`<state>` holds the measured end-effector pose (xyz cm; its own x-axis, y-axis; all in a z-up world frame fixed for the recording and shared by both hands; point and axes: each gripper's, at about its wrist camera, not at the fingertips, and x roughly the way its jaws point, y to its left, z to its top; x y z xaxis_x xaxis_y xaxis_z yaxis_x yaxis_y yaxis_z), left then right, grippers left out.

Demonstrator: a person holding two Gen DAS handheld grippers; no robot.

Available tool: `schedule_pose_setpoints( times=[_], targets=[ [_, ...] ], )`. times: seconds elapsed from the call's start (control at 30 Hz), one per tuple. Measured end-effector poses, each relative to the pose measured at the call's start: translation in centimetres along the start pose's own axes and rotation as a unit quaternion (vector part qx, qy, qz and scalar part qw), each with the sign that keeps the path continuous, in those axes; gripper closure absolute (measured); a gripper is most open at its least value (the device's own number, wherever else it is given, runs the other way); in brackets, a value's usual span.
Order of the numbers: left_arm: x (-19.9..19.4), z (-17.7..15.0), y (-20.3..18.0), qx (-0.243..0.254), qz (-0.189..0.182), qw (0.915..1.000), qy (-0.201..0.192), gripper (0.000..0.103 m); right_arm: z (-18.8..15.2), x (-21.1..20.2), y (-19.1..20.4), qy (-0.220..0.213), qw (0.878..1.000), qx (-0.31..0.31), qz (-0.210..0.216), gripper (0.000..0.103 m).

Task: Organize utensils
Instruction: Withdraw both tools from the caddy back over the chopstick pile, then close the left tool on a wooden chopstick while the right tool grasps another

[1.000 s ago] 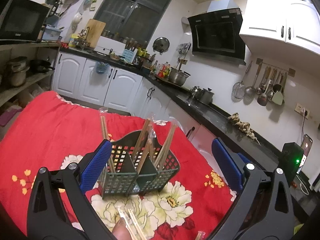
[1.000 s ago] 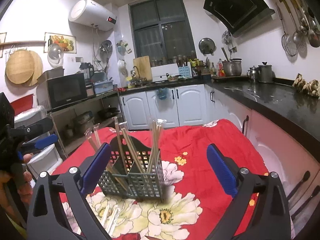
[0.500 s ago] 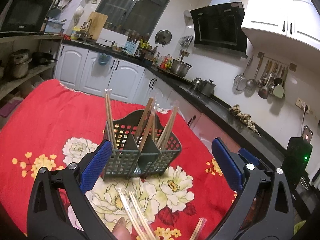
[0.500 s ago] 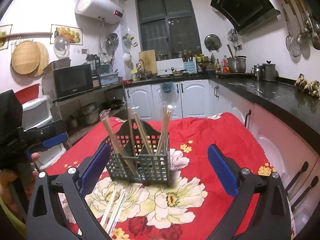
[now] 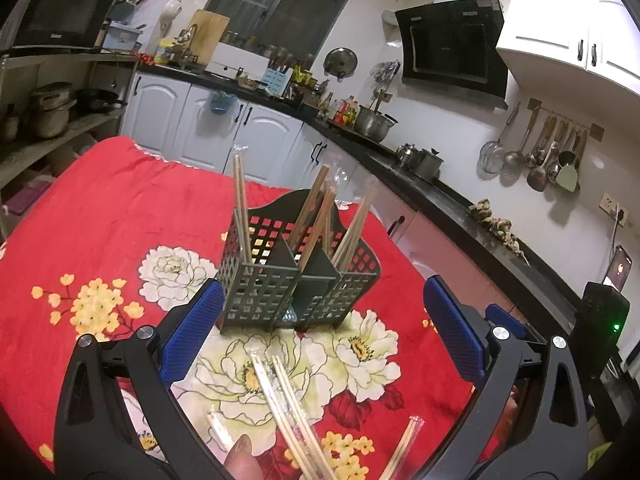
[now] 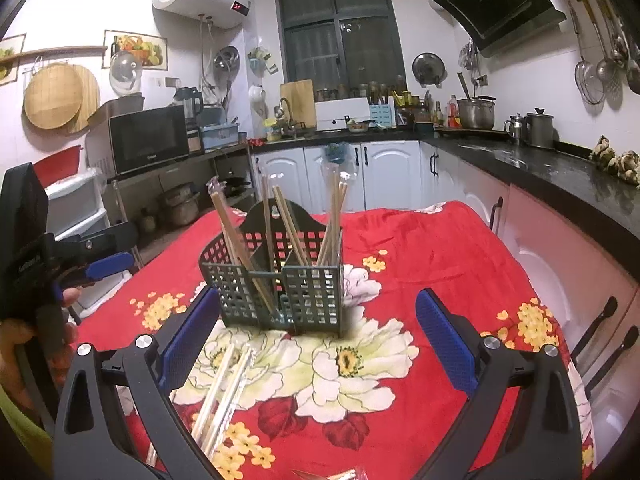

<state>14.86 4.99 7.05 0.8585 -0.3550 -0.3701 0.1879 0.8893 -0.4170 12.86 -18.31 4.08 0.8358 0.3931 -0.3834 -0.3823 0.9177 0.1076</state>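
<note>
Left gripper (image 5: 320, 344) spread wide, blue pads well apart, nothing between them; hovers near the front edge of the table, aimed at the dark green utensil caddy (image 5: 296, 276). Right gripper (image 6: 316, 340) likewise wide and empty, pointed at the same caddy (image 6: 276, 284) from the neighbouring side.

Caddy upright on the red floral tablecloth (image 5: 100, 216), roughly mid-table, just beyond both sets of fingertips — not touched by either. Lattice walls, solid dividers, a raised arched back panel on the far side. Several pairs of wrapped wooden chopsticks (image 5: 240, 204) standing in its compartments, leaning outward at different angles: one pair nearly vertical in the left compartment, others tilted in the middle and right ones.

More wrapped chopsticks lying flat on the cloth (image 5: 288, 400) in the near foreground, between the left gripper's arms, running toward the caddy. In the right wrist view, loose chopsticks (image 6: 224, 384) near the left pad, on the white flower print. A further pair (image 5: 404, 448) at the near right edge of the left view.

A fingertip (image 5: 240, 458) visible at the bottom edge of the left view. In the right view, the person's hand (image 6: 24, 344) at far left, wrapped around the left gripper's handle.

Behind: white kitchen cabinets (image 6: 384, 168), black countertop, a microwave (image 6: 148, 144) on a shelf at left.
</note>
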Motion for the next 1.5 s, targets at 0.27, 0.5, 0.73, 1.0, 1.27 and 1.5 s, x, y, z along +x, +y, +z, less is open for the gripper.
schedule_pose_setpoints(
  times=[0.27,0.5,0.73,1.0,1.27,1.5],
  targets=[
    [0.3,-0.8,0.5,-0.003,0.008,0.9999,0.012,0.011,-1.0,0.1,0.0,0.02,1.0,-0.017,-0.006,0.008],
    [1.0,-1.7,0.7,-0.005,0.012,0.9994,0.031,0.011,-2.1,0.0,0.0,0.038,0.999,-0.024,-0.003,0.008],
    [1.2,-2.5,0.9,-0.005,0.021,0.9988,0.044,0.011,-3.5,0.1,-0.4,0.06,0.998,-0.025,-0.002,0.008],
    [2.2,-3.8,2.2,-0.017,0.032,0.9968,0.07,0.011,-5.4,0.4,-0.7,0.092,0.995,-0.025,-0.01,0.008],
    [4.0,-5.4,2.9,-0.023,0.037,0.9933,0.107,0.011,-7.2,0.2,-1.1,0.124,0.992,-0.022,-0.014,0.008],
    [5.3,-6.6,2.8,-0.016,0.044,0.9892,0.139,0.034,-8.7,-0.4,-1.4,0.146,0.989,-0.017,-0.016,0.008]
  ],
)
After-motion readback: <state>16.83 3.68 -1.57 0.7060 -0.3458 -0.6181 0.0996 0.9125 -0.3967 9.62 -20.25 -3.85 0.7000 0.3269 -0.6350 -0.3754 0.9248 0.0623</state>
